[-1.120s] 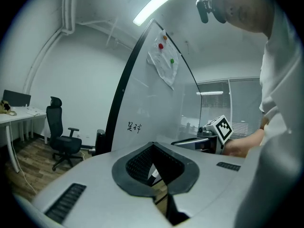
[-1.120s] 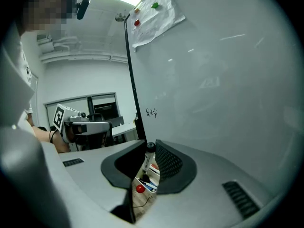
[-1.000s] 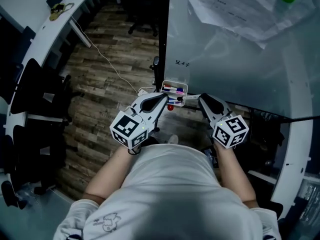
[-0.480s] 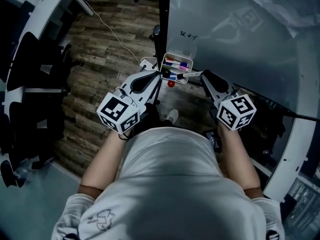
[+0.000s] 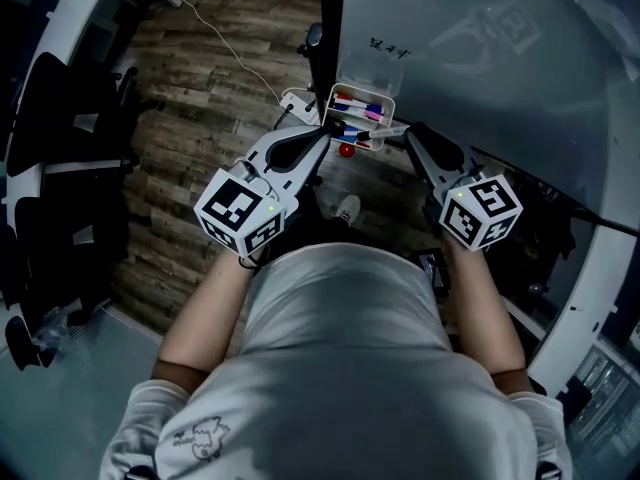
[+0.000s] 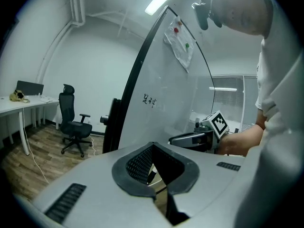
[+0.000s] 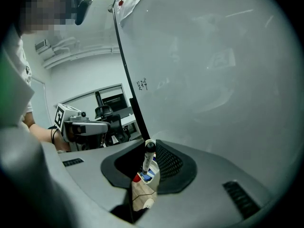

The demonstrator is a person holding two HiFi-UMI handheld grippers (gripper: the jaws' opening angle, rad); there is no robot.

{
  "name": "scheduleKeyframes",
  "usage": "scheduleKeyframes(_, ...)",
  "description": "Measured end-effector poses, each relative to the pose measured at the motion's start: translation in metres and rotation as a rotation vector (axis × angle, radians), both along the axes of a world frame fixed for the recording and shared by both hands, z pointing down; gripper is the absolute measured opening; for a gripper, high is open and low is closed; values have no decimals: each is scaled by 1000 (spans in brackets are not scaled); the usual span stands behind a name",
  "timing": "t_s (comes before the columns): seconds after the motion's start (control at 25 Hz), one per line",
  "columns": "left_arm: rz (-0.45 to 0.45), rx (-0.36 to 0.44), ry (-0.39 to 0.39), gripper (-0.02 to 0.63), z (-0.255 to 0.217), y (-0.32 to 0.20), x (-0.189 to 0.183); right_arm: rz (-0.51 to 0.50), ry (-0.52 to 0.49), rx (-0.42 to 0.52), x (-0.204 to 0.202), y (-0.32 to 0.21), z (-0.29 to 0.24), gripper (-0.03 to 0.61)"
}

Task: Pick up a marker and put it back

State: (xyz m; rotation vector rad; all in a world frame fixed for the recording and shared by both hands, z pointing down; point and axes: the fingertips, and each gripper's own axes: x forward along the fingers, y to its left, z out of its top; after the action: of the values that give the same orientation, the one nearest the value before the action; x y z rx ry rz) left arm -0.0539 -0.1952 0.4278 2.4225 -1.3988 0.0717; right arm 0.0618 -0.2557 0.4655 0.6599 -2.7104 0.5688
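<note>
A small white tray holding several coloured markers hangs on the whiteboard's lower edge. My right gripper is shut on a white marker with a black cap, which lies level along the tray's near rim. In the right gripper view the marker stands up between the shut jaws of my right gripper, with the tray just beyond. My left gripper is shut with nothing in it, its tip just left of the tray. The left gripper view shows my left gripper pointing past the board's edge.
The whiteboard fills the upper right, on a dark upright post. A red ball sits below the tray. Dark office chairs and a white desk stand left on the wood floor, with a cable trailing across it.
The head view has tipped further down and the tray now sits higher in it. Both grippers have stayed by the tray. The right one still grips the marker, now closer to the tray's near rim.
</note>
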Motion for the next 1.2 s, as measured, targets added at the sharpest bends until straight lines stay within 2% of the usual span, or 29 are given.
scheduleKeyframes(0.8,-18,-46,28,5,27,-13,-10,-6,-11,-74,-8,-4,23,75)
scheduleKeyframes(1.2,-25,-56,38,5,35,-13,-10,-18,-6,-81,-10,-5,29,75)
